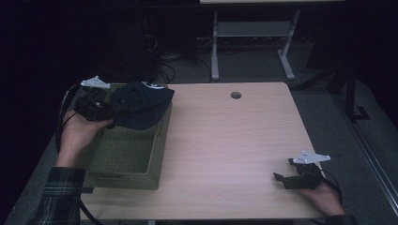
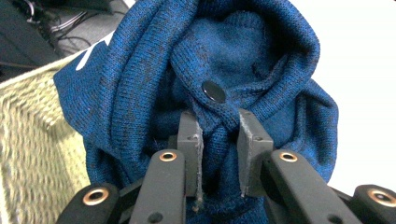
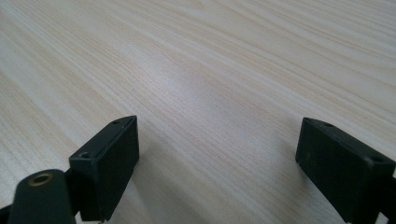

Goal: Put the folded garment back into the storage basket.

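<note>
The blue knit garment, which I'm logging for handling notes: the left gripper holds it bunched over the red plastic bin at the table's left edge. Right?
Not quite: the blue knit garment is clamped by the left gripper, but beneath it is an olive-green woven basket, as the high view shows.

The dark blue knitted garment (image 2: 154, 84) is bunched into soft folds, with a black button (image 2: 214, 91) showing at its middle; a fold of it is pinched in the left claw (image 2: 219, 140). It hangs over the far corner of the woven green basket (image 1: 141, 180); a white marking shows on one edge.
</note>
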Available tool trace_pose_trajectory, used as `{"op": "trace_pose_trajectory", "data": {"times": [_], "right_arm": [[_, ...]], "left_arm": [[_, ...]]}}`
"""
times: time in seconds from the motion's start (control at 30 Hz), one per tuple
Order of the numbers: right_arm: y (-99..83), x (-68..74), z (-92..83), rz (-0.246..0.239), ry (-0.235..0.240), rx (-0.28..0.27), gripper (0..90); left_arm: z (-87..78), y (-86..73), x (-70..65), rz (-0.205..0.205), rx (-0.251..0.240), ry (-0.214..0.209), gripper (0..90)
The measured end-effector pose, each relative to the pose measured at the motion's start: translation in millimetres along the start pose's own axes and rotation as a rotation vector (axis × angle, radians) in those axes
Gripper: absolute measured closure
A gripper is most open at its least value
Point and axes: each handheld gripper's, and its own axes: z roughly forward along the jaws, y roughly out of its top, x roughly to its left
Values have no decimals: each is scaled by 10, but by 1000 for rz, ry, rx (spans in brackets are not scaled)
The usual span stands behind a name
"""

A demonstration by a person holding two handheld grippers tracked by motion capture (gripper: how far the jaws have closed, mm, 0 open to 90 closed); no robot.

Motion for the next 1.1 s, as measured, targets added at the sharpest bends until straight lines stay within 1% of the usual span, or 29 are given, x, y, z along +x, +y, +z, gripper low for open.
{"op": "trace_pose_trajectory", "data": {"times": [0.2,0.27,0.37,0.47,0.63,0.7,0.93,1.1], "right_arm": [[0,0,0,0,0,0,131],[0,0,0,0,0,0,131],[0,0,0,0,0,0,131],[0,0,0,0,0,1,131],[0,0,0,0,0,1,131],[0,0,0,0,0,1,130],[0,0,0,0,0,1,131],[0,0,0,0,0,1,131]], "left_arm": [[56,-170,120,-18,17,28,735],[73,-227,168,-22,32,40,735],[111,-305,218,-34,45,48,735],[162,-375,256,-34,63,52,735],[264,-493,321,-55,79,52,735],[310,-536,341,-56,89,49,735],[504,-679,356,-68,130,33,734],[680,-785,370,-80,166,25,733]]}}
